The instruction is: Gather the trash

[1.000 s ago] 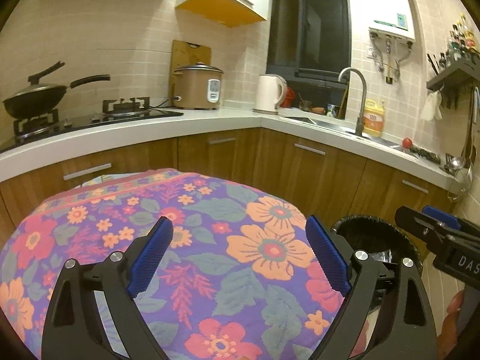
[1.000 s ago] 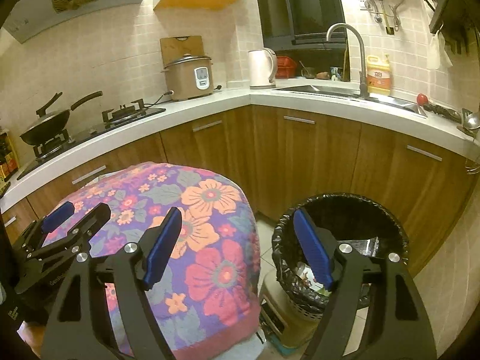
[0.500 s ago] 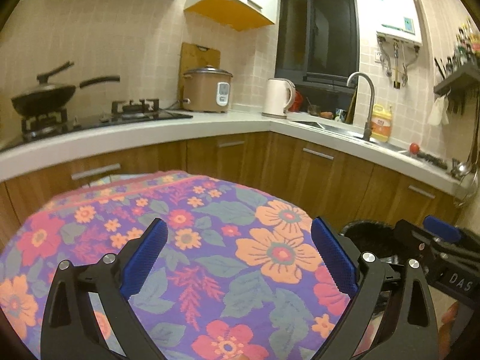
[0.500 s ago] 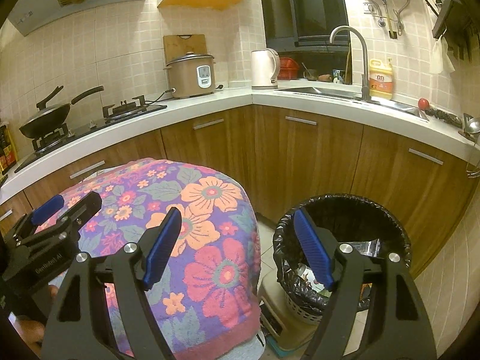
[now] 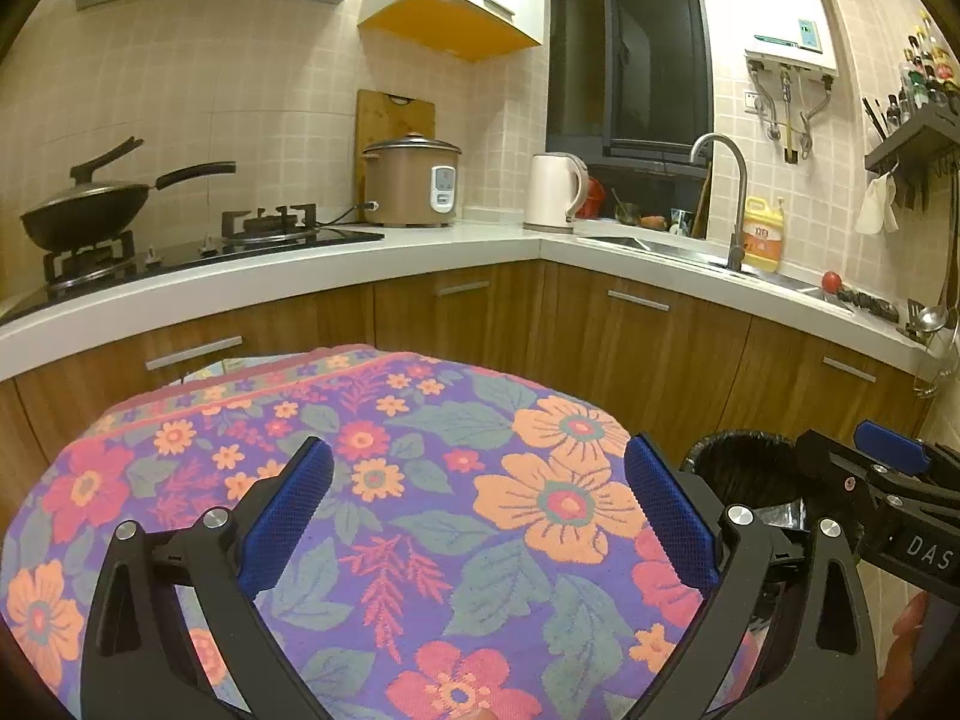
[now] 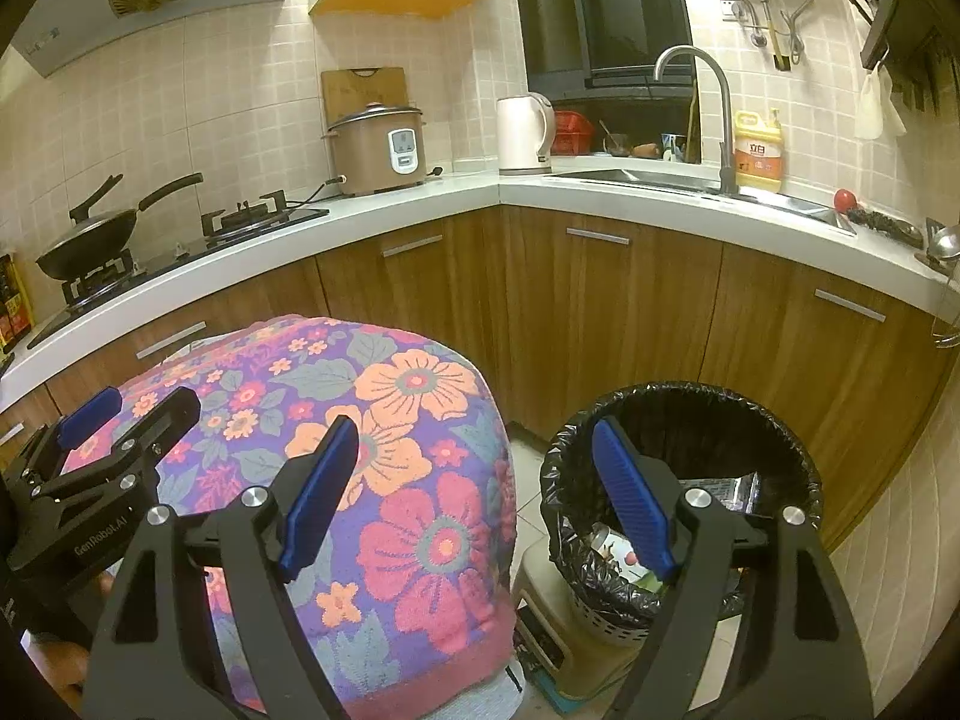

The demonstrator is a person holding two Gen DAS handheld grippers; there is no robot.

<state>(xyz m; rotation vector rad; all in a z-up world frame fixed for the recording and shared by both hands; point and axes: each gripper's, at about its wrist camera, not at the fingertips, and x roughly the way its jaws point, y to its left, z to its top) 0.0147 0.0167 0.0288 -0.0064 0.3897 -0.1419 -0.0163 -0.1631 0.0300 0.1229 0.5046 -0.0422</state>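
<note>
A waste bin (image 6: 684, 420) lined with a black bag stands on the floor right of a table under a floral cloth (image 6: 336, 420). It holds trash, including a can (image 6: 612, 546) and a silver wrapper (image 6: 720, 489). My right gripper (image 6: 474, 486) is open and empty, held above the gap between table edge and bin. My left gripper (image 5: 477, 507) is open and empty above the cloth (image 5: 420, 480). The bin's rim (image 5: 738, 450) shows at the right of the left wrist view, behind the right gripper's body (image 5: 888, 480). The left gripper's body (image 6: 96, 456) shows in the right wrist view.
An L-shaped counter (image 6: 600, 192) with wood cabinets runs behind. On it are a wok (image 5: 90, 210) on a gas hob, a rice cooker (image 5: 414, 180), a kettle (image 5: 555, 192), and a sink with tap (image 5: 720, 180). A low stool or box (image 6: 558, 630) sits under the bin.
Both grippers have risen and tilted slightly up, so the counter and walls sit lower in view. Both stay open and empty. The bin and table have not moved.
</note>
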